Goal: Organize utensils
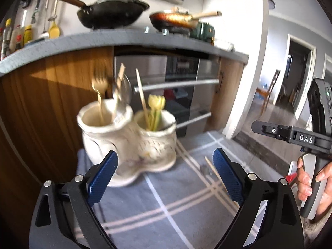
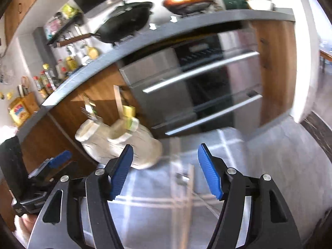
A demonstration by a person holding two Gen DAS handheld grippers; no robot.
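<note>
One blue plaid cloth point(image 1: 166, 203) under your two grippers, one white two-cup holder point(image 1: 126, 141) standing on it with one fork point(image 1: 99, 87) and upright sticks, your left gripper point(image 1: 166, 176) wide and empty, your right gripper point(image 2: 165, 171) parted and empty, one chopstick point(image 1: 215, 173) lying on the cloth just right of the holder

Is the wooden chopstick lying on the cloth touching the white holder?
Apart. The left wrist view shows bare cloth between the chopstick and the white holder.
</note>
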